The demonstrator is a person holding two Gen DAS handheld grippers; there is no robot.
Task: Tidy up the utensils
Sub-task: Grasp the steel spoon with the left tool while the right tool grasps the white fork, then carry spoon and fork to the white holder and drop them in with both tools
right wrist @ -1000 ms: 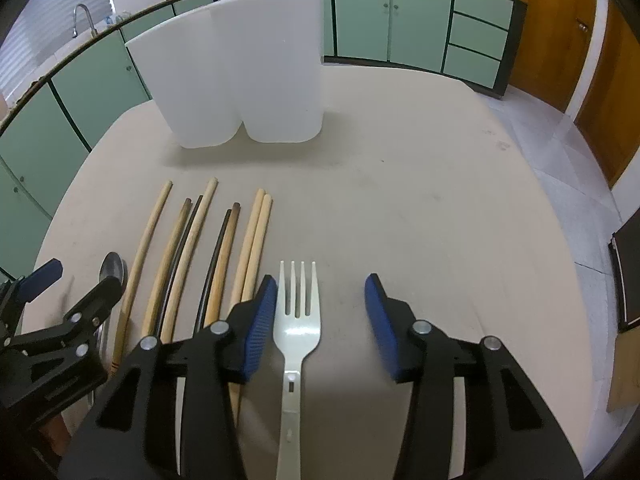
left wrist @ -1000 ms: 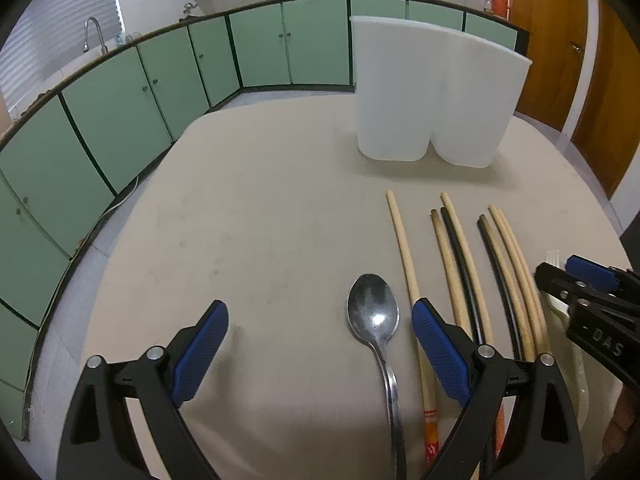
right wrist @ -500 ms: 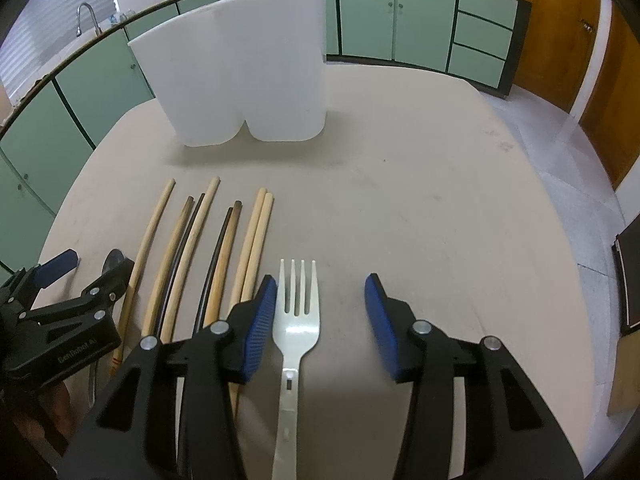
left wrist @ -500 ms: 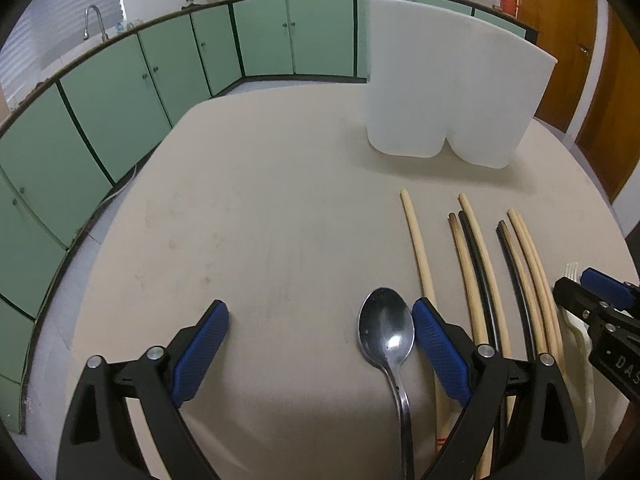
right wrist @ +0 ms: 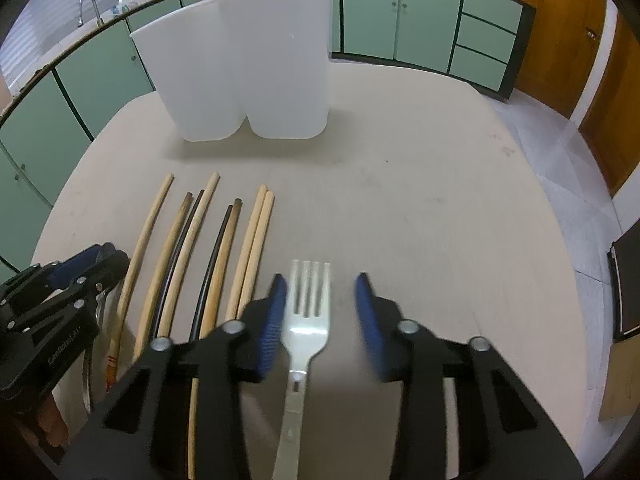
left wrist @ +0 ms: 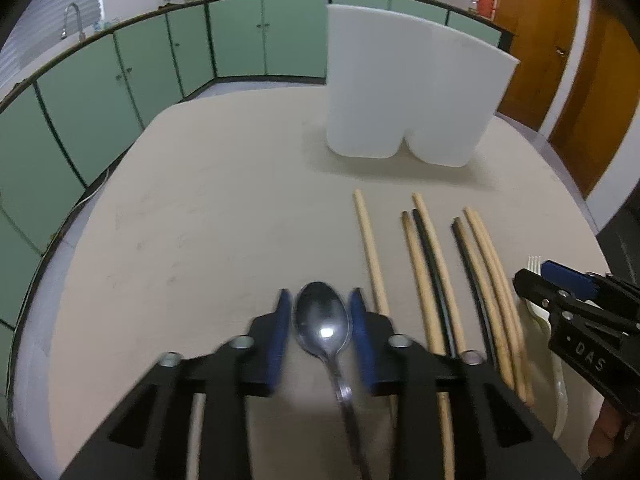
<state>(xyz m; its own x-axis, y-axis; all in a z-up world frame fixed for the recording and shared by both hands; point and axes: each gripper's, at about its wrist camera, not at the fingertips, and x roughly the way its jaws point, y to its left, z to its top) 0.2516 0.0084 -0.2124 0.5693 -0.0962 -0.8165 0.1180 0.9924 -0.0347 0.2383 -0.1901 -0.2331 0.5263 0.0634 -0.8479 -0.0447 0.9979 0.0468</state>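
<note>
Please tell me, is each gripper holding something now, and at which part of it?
Nothing is firmly held yet. The left gripper is closing around the spoon at its bowl; the right gripper is closing around the fork at its head.

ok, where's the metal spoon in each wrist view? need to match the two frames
Left wrist: spoon bottom centre, bowl between the left gripper's closing jaws.
Right wrist: only a sliver of the handle at the lower left edge, behind the left gripper; the bowl is hidden.
Shared landmark: the white two-compartment holder, at the far end of the table in both.
</note>
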